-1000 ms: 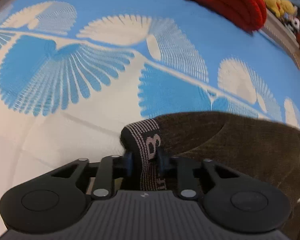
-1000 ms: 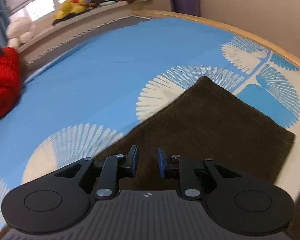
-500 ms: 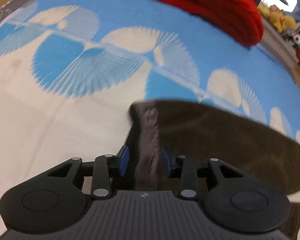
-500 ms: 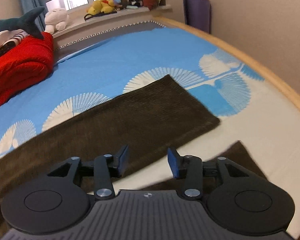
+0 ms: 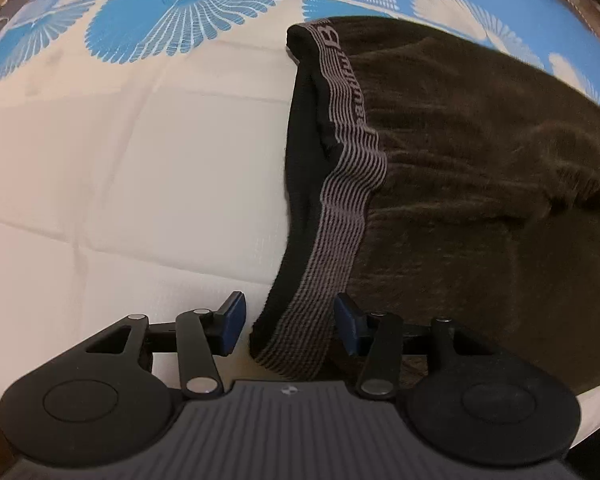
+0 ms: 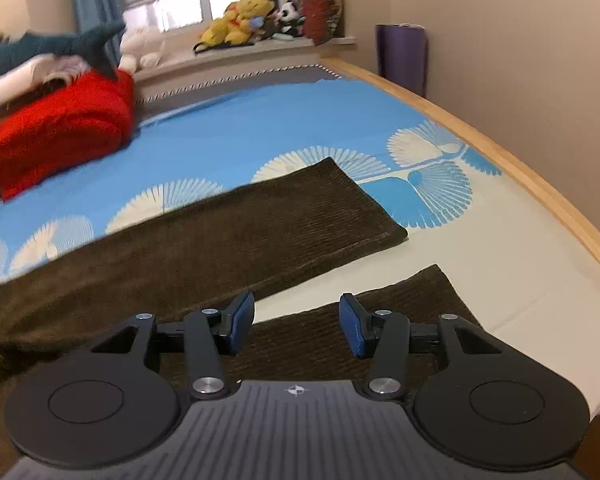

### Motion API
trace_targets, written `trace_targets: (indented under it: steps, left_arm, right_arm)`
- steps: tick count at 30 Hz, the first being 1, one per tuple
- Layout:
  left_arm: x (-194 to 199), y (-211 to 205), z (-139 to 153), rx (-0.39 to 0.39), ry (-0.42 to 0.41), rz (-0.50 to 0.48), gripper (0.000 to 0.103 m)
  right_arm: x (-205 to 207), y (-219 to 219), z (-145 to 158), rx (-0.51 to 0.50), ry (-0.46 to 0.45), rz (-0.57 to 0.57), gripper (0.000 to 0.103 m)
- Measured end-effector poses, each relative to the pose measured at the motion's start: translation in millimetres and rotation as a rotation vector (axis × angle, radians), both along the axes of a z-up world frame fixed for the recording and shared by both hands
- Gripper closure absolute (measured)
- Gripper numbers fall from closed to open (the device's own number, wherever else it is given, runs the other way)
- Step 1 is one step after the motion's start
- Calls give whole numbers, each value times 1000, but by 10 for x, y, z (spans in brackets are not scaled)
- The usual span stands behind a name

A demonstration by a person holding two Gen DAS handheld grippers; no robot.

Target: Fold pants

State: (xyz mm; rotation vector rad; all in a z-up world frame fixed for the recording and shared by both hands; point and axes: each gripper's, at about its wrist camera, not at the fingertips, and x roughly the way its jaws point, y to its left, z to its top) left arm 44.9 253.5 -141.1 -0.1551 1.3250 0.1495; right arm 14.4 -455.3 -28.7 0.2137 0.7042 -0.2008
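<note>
The left tongs [image 5: 286, 326] stand spread wide, their blue pads on either side of the near end of the striped waistband [image 5: 342, 208] without pinching it, so the band lies slack on the bed [image 5: 140, 168] rather than hanging from a grip. That band runs away from the tongs along the edge of the brown pants [image 5: 480, 168], which suggests the waist has been laid flat on the pale part of the bedspread to give the fold a straight starting edge. The right tongs [image 6: 296, 326] are likewise apart and hold nothing; they hover just above the nearer leg [image 6: 380, 312], whose hem lies close to the bed's edge. The farther leg [image 6: 260, 220] stretches out flat beyond it, with a strip of bedspread showing between the two, so the legs are spread in a V and not yet stacked. Judging from this, the garment is smoothed out and the first fold, one leg over the other, remains to be made. Farther off sit a red blanket [image 6: 60, 132] and soft toys [image 6: 244, 16] on the window ledge, well apart from the work.
</note>
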Motion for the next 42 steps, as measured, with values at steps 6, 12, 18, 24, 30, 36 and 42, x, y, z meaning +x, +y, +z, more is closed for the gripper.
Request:
trace_targets:
  steps: [6,12,18,24,30,36,42]
  left_arm:
    - [23,-63,-110,15,7,-66,51]
    - [47,-191,-127,67,-3,-145,84]
    - [19,-111,13,72,-14,-101,93]
    - [3,-284,200,132,-89,-145,78]
    - [-70,-549,159,21,-87,-304,75]
    - [-121,-668,-39,116,26,-360,74]
    - [-125,-652,213,40,-74,-324,65]
  right_arm:
    - [-31,-93,8,45,-4,-68,53]
    - [-34,-137,-55,32,26,-86,53]
    - [-28,-150,-103,-4,49,-87,53]
    - [-20,-128,-98,-10,51,-76,53]
    - [21,-16,-93,-55,52,-34,53]
    - [33,51,-65,-64,40,-7,53]
    - [43,71,-68,-78,41,3,53]
